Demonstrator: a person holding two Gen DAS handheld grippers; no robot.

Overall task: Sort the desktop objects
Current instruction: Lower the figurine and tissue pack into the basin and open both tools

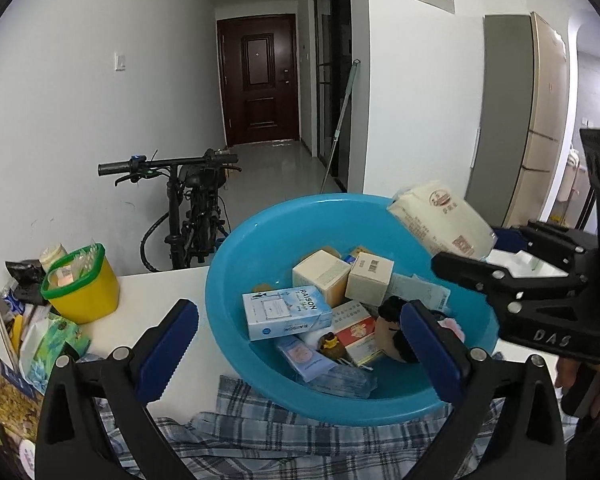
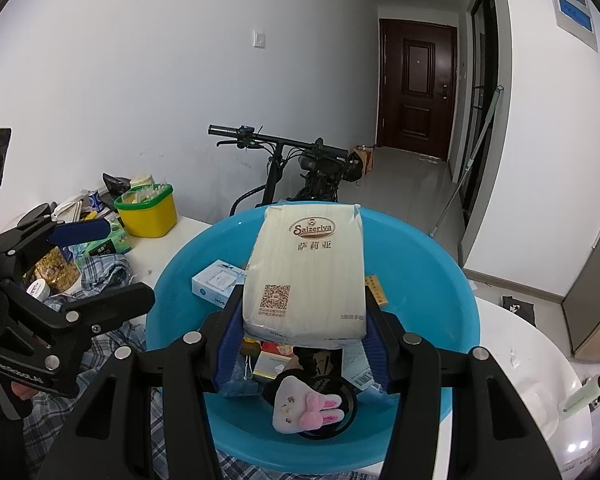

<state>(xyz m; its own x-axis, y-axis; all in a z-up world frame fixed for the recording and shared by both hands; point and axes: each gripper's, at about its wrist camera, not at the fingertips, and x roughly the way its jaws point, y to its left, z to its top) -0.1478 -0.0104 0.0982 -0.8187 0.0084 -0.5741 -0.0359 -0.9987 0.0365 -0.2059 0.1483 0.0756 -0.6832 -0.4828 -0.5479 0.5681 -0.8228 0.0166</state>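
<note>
The blue basin sits on the white counter, its near edge on a plaid cloth.

The left hand-held gripper hovers at the basin's near rim with its jaws spread wide and nothing between the blue pads; one pad is outside the basin to the left, the other over the basin's near inside.

The right hand-held gripper is clamped on a cream tissue pack marked "Saizeriya", holding it by its lower end above the basin's middle. In the left wrist view that pack hangs over the basin's far right rim.

Inside the basin lie a light blue "RAISON" box toward the left, two beige boxes behind it near the middle, a red and white box nearer the front, a flat blue pack at the near wall, and a plush bunny charm at the near right.

Left of the basin on the counter stands a yellow tub with a green rim, with a pile of packets further left and in front of it. Beyond the basin, past the counter's far edge, a black bicycle stands against the white wall.
</note>
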